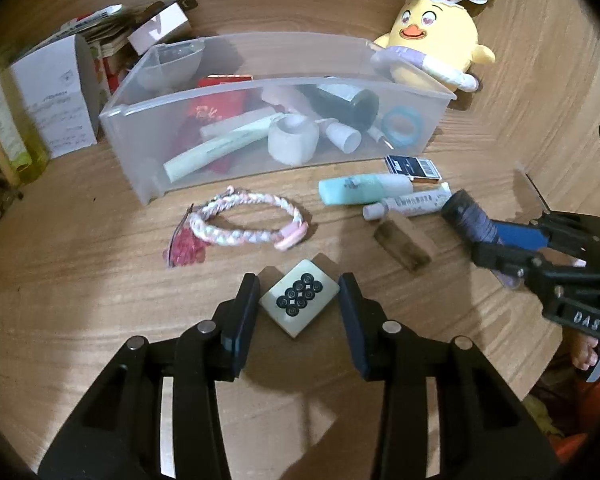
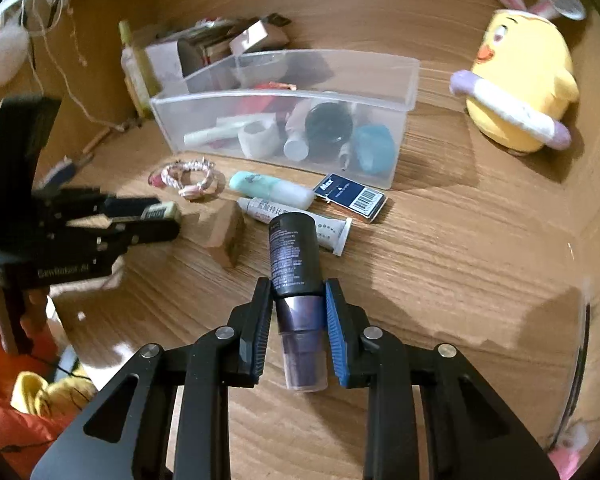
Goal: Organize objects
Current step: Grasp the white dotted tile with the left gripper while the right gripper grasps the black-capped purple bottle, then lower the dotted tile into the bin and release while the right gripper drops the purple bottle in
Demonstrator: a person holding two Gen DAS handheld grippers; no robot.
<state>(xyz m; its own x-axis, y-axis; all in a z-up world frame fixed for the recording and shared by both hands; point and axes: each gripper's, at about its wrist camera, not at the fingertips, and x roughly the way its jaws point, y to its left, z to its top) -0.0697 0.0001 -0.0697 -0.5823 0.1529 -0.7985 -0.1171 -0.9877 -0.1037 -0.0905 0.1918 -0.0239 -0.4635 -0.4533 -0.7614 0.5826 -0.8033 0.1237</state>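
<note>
My left gripper (image 1: 299, 304) is shut on a cream mahjong tile (image 1: 300, 300) with black circles, held above the wooden table. My right gripper (image 2: 297, 312) is shut on a dark purple cosmetic tube (image 2: 294, 256), gripping it near its cap; the tube also shows at the right of the left wrist view (image 1: 470, 216). A clear plastic bin (image 1: 140, 136) (image 2: 404, 92) stands further back, holding tubes, tape rolls, a dark bottle and red packets. On the table in front of it lie a braided pink bracelet (image 1: 246, 220), a mint tube (image 1: 364, 190), a white tube (image 1: 408, 204), a dark blue box (image 1: 412, 168) and a wooden block (image 1: 404, 244).
A yellow plush chick (image 1: 432, 44) (image 2: 520, 80) with bunny ears sits right of the bin. White boxes and a yellow-green bottle (image 1: 8, 128) stand left of the bin. Orange cloth (image 2: 4, 412) lies at the table's near left edge.
</note>
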